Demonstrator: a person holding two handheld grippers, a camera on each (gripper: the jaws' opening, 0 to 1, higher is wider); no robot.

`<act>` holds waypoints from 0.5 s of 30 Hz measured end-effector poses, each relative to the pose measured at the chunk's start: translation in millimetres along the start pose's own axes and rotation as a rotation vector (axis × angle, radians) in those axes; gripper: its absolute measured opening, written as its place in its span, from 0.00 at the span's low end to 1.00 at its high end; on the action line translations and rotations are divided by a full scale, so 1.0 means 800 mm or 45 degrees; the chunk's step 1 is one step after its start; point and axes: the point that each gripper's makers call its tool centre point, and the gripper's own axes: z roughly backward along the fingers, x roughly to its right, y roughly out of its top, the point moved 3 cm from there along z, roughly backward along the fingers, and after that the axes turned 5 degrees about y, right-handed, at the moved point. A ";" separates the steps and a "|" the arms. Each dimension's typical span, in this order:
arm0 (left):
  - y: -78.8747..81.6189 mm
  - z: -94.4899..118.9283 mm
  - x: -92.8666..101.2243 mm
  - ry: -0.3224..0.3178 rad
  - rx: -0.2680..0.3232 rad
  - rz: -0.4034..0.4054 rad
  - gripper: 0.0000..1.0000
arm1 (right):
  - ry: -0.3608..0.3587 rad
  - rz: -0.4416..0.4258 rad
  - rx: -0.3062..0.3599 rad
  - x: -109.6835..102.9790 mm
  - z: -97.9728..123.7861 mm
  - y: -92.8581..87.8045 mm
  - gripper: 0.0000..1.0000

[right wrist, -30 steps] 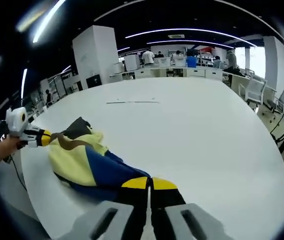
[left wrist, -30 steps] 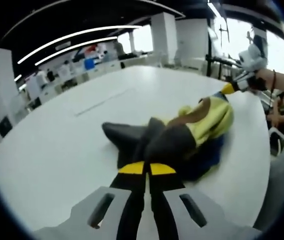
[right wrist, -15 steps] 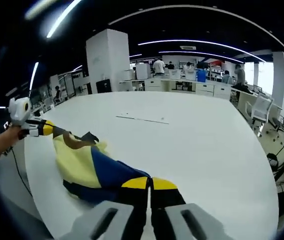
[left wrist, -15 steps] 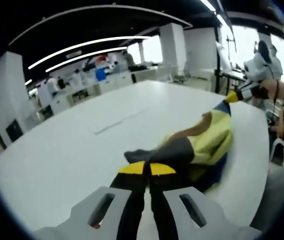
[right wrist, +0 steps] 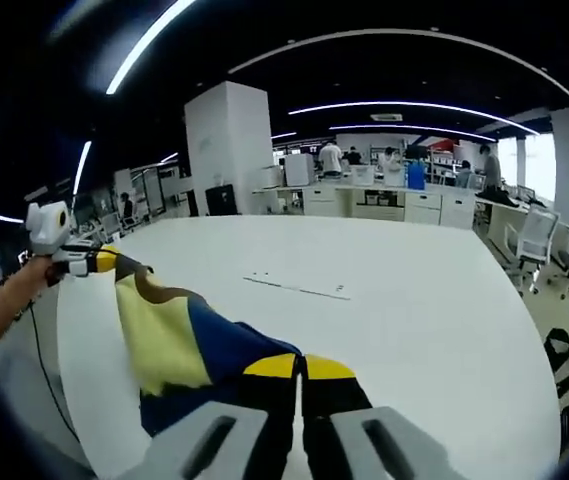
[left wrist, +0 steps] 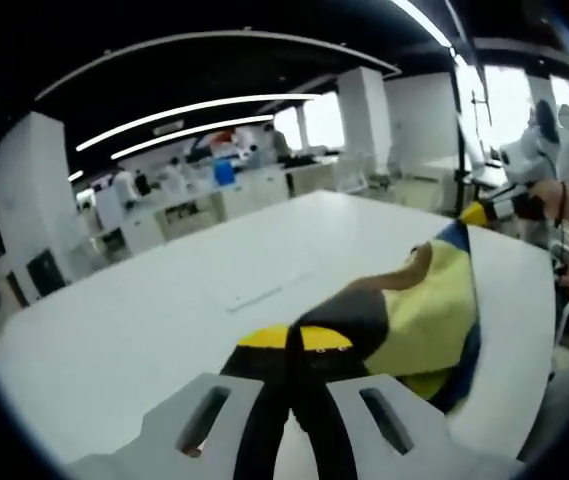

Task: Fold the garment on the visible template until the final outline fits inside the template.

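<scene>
One garment (left wrist: 419,320) between two closed grippers

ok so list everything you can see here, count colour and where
garment: one, yellow, blue and dark grey, held up between both tongs over the table
table: one, white, large, under the garment
template marks: thin dark lines on the table, beyond the garment
chair: one, white, past the table's far edge
pillar: one, white, behind the table
people: several, far background by the desks
left tongs: yellow-tipped, shut on the garment
right tongs: yellow-tipped, shut on the garment
hand: one, holding the left tongs
</scene>
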 end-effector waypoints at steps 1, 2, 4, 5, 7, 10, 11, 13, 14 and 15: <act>0.002 -0.002 -0.002 0.009 -0.004 -0.007 0.00 | -0.001 -0.001 0.007 0.001 -0.002 0.003 0.00; 0.004 -0.006 -0.006 0.019 -0.004 -0.017 0.00 | -0.001 -0.003 0.016 0.002 -0.006 0.008 0.00; 0.006 -0.013 -0.011 0.031 -0.009 -0.028 0.00 | -0.006 -0.025 0.035 0.006 -0.014 0.015 0.00; 0.007 -0.019 -0.013 0.034 -0.012 -0.026 0.00 | -0.007 -0.037 0.044 0.008 -0.017 0.018 0.00; 0.007 -0.026 -0.017 0.043 -0.017 -0.014 0.00 | -0.005 -0.056 0.065 0.011 -0.025 0.023 0.00; 0.001 -0.039 -0.025 0.090 -0.047 0.114 0.00 | -0.012 -0.122 0.084 0.019 -0.038 0.027 0.00; 0.000 -0.044 -0.026 0.084 -0.049 0.141 0.00 | -0.016 -0.137 0.098 0.021 -0.041 0.029 0.00; -0.002 -0.053 -0.031 0.099 -0.040 0.213 0.00 | -0.026 -0.145 0.108 0.026 -0.052 0.031 0.00; -0.003 -0.059 -0.034 0.106 -0.037 0.203 0.00 | -0.030 -0.154 0.108 0.029 -0.058 0.032 0.00; -0.003 -0.063 -0.035 0.120 -0.034 0.199 0.00 | -0.033 -0.156 0.110 0.032 -0.063 0.033 0.00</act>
